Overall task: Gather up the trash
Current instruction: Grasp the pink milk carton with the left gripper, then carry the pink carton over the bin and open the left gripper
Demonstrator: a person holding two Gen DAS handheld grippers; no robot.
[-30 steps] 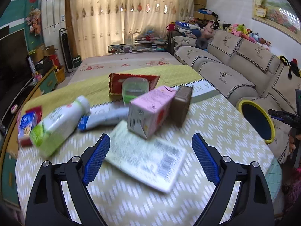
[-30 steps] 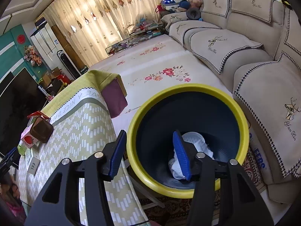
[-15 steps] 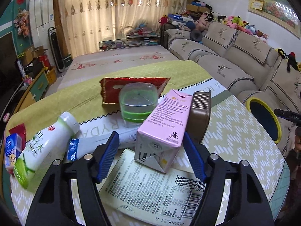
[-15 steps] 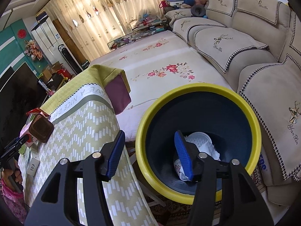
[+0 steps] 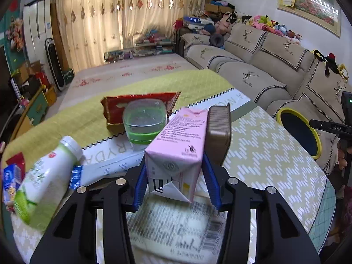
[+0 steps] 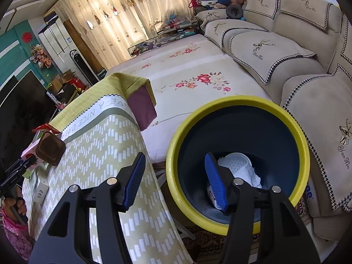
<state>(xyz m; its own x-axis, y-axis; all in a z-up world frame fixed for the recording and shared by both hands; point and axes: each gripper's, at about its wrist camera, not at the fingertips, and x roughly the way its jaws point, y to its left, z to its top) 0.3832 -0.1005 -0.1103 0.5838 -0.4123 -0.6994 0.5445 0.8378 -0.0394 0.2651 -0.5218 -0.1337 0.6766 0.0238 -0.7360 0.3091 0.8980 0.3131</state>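
A pink drink carton (image 5: 178,145) lies on the patterned tablecloth (image 5: 264,154) with its folded end toward me. My left gripper (image 5: 175,187) straddles that end. Its jaws are closing, and both blue pads (image 5: 139,184) touch the carton's sides. Off the table's right edge stands a dark bin with a yellow rim (image 6: 173,169), with white crumpled trash (image 6: 239,167) at the bottom. My right gripper (image 6: 175,176) hangs open over the bin's near rim, one finger above the table edge and one inside the rim, holding nothing.
Around the carton lie a brown tray (image 5: 217,136), a clear cup with a green band (image 5: 144,121), a red packet (image 5: 116,107), a white-and-green bottle (image 5: 44,180), a tube (image 5: 103,171) and a flat printed box (image 5: 176,231). A sofa (image 6: 275,50) stands behind the bin.
My left gripper moved forward over the flat box and narrowed its wide-open jaws onto the pink carton's end. The right gripper drifted slightly left of the bin, still open.
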